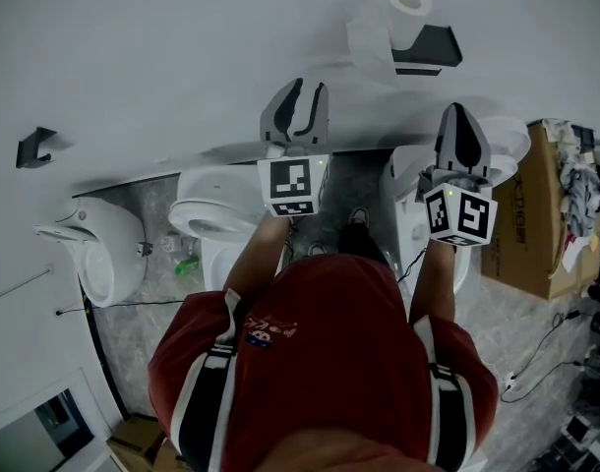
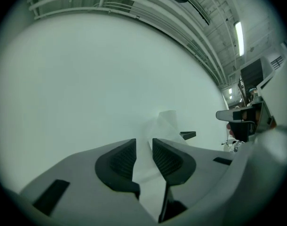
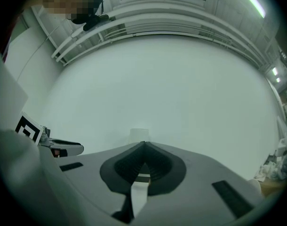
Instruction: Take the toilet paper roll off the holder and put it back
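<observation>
Showing white on the toilet paper roll (image 1: 408,13), black on the holder (image 1: 433,49), black-and-white squares on the marker cubes (image 1: 296,185), red with black-and-white stripes on the shirt (image 1: 330,362).

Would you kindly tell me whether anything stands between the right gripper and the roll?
Nothing visible does. The right gripper, jaws shut, points straight at the roll on its holder, with open air between. The roll's loose sheet hangs toward the left gripper's side.
</observation>
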Motion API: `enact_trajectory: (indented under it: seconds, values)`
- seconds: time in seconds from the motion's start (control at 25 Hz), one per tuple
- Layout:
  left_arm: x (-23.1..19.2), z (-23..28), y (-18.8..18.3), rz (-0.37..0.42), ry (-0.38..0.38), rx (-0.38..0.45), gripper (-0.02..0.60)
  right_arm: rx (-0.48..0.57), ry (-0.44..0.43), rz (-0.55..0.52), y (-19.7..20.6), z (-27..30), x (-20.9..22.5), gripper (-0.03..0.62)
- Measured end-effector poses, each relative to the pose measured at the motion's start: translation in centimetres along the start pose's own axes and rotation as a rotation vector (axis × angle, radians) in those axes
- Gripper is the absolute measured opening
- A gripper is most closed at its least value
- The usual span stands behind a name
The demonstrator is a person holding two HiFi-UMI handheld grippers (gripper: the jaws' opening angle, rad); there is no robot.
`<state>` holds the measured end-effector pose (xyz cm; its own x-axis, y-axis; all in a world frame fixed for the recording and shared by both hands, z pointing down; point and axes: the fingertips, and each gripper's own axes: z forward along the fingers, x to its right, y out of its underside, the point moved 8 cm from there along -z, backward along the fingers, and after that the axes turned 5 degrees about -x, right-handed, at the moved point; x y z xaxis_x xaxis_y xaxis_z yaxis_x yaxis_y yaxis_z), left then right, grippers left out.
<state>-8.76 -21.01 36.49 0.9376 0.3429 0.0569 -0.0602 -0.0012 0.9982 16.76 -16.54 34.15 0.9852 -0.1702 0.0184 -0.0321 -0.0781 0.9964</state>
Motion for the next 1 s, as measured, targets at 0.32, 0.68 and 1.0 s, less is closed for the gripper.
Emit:
enact_trajectory:
  seconds: [0.32,0.68,1.0]
  values:
    - [-0.3,0.2,-0.6,0.017,-0.017,0.027,0.018,0.009,-0.002,-0.002,-0.4,0.2,0.2,0.009]
    - [-0.1,0.7,-0.5,0.024,-0.009,0.028,0.018,0.004,-0.02,-0.033,-0.2,0.7,0.1,0.009]
    - [0.1,1.1,-0.2,0.023,0.001,0.021,0.018,-0.001,-0.017,-0.033,0.0,0.9,0.2,0.009]
